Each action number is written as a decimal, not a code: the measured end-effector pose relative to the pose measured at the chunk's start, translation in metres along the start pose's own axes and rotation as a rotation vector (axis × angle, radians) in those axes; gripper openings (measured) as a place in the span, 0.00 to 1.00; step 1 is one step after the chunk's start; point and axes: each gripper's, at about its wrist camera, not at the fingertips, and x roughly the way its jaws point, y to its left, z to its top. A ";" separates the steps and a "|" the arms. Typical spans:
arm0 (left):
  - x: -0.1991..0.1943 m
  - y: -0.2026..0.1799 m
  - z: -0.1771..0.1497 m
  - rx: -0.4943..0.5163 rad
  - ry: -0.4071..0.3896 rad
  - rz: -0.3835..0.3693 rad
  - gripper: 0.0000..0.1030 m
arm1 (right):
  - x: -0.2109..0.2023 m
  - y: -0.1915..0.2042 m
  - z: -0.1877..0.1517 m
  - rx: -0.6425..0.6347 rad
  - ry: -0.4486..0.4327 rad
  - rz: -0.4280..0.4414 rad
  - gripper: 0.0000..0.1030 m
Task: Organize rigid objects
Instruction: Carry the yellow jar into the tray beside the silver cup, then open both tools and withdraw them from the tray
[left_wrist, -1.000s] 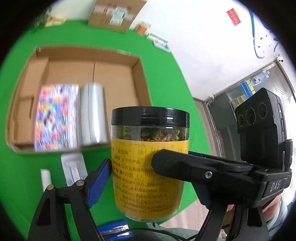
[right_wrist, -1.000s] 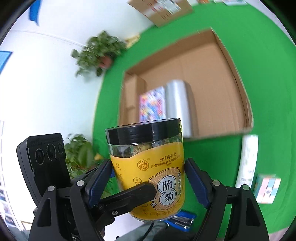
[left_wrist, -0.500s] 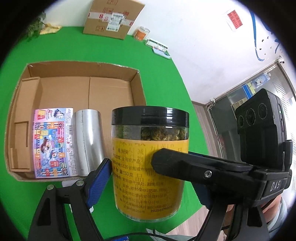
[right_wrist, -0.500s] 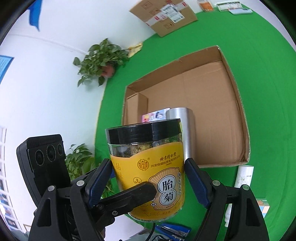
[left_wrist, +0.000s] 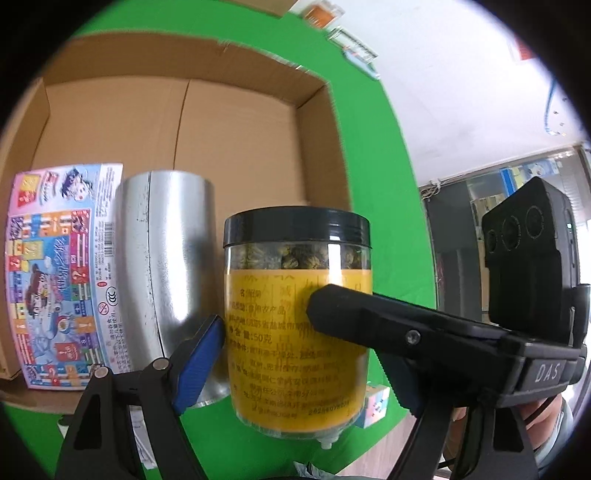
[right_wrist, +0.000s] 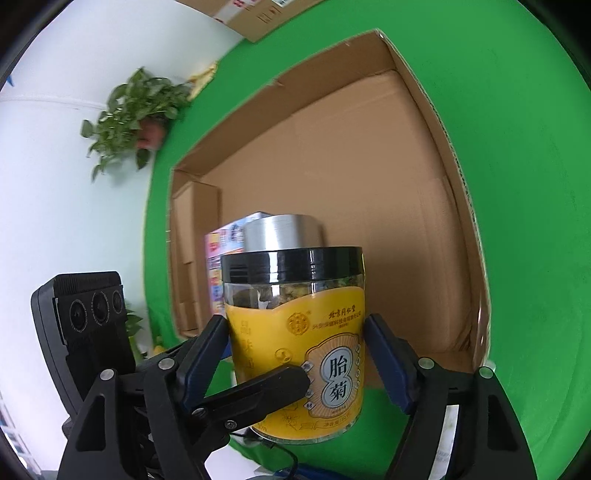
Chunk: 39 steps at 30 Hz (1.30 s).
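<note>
A clear jar (left_wrist: 297, 317) with a black lid and yellow label, full of dried flowers, is held upright by both grippers at once. My left gripper (left_wrist: 291, 332) is shut on it. My right gripper (right_wrist: 295, 354) is shut on the same jar (right_wrist: 295, 343). The jar hangs above the near edge of an open cardboard box (left_wrist: 243, 122), which also shows in the right wrist view (right_wrist: 369, 147). In the box lie a silver can (left_wrist: 166, 258) and a colourful flat package (left_wrist: 59, 273).
The box sits on a green cloth (right_wrist: 535, 184). A potted plant (right_wrist: 140, 110) stands at the back left. A closed carton (right_wrist: 258, 14) and small items (left_wrist: 351, 48) lie beyond the box. A small pastel box (left_wrist: 376, 402) lies below the jar.
Both grippers have carried the jar forward and lower toward the box. The box, silver can and package now look much larger and closer.
</note>
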 end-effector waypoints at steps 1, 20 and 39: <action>0.003 0.001 0.001 0.001 0.006 0.008 0.77 | 0.004 -0.003 0.003 -0.003 0.002 -0.011 0.68; -0.064 -0.014 -0.058 0.068 -0.155 0.141 0.78 | 0.006 -0.009 -0.018 -0.035 -0.026 -0.132 0.90; -0.145 -0.117 -0.173 0.210 -0.498 0.350 0.17 | -0.172 0.026 -0.206 -0.287 -0.440 -0.386 0.40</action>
